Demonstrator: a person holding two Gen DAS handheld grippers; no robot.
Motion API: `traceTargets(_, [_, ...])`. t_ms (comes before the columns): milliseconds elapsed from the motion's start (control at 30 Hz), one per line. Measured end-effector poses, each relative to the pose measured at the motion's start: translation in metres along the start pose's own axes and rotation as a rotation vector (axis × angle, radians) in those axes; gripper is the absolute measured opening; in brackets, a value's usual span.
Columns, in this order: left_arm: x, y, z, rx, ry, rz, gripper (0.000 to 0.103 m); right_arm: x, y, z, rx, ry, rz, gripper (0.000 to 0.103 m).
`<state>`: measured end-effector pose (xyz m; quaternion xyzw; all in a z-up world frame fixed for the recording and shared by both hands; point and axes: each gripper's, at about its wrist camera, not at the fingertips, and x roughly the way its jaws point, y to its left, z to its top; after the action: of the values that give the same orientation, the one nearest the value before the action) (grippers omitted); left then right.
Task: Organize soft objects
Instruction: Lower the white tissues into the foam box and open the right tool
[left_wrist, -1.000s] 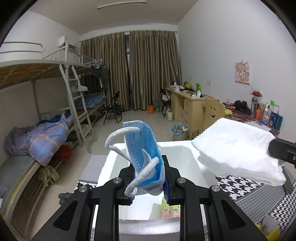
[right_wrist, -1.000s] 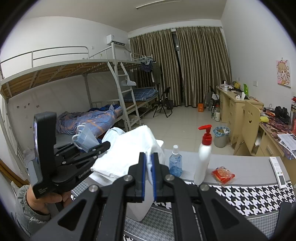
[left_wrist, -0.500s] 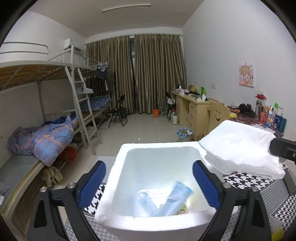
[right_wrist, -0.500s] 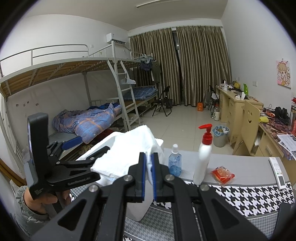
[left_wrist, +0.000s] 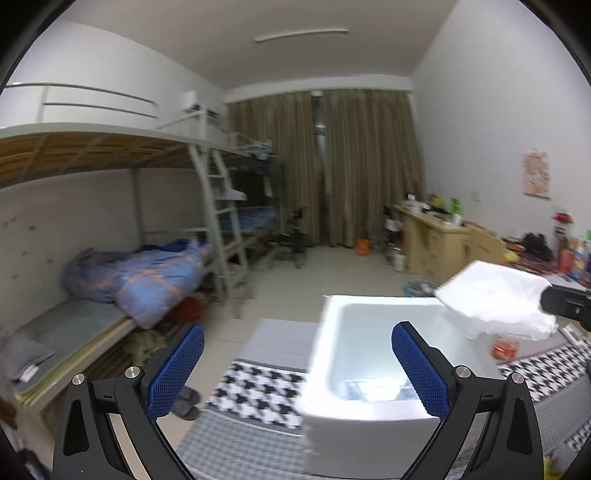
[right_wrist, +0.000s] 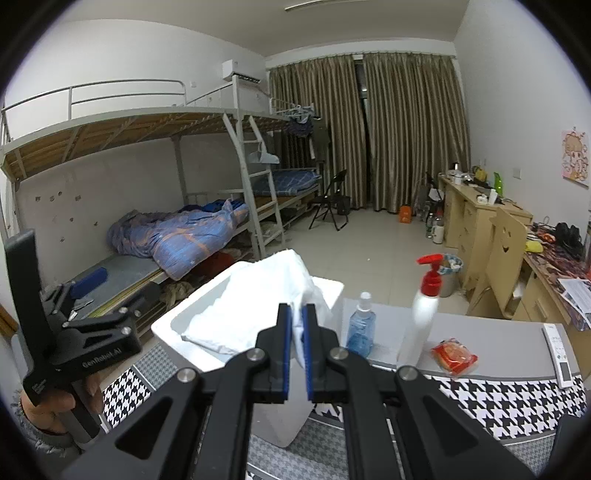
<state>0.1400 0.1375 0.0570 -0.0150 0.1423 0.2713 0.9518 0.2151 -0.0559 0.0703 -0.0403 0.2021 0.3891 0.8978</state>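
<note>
Foam box, soft cloth

Right claw (right_wrist: 296, 354) pinches a crumpled white cloth (right_wrist: 255, 299) above the thick-walled white foam box (left_wrist: 354, 402). Left claw (left_wrist: 295, 363) is spread wide, holding nothing. Box sits on the houndstooth-patterned table (right_wrist: 509, 402).

White foam box (left_wrist: 373, 413) on the houndstooth cloth, open-topped, thick-walled, upright. Inside, at the bottom, something pale blue (left_wrist: 373, 387), possibly a mask, lying flat; too blurred to be sure. White cloth (right_wrist: 255, 302), soft and crumpled, in loose folds, held in the air above the box's right rim and opening, one edge pinched, the rest spreading leftward and drooping over the box. From the left wrist view, cloth (left_wrist: 495, 299) over the box's right rear corner, not touching the rim as far as can be told.
</note>
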Motion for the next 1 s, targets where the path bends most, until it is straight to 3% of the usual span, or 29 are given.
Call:
traceTargets(100, [-0.009,0.007,-0.003,0.005,-0.023,0.032,0.102,0.002,0.004,0.000,-0.011,0.003,0.002,0.009])
traceTargets(367, [-0.017,0.014,-0.011,-0.012,0.017,-0.072,0.102,0.013,0.008,0.002,-0.021,0.025,0.015,0.009])
traceTargets(1000, [-0.020,0.030,-0.026,-0.017,0.026,-0.096,0.102,0.042,0.028,0.010,-0.036,0.082,0.015,0.009])
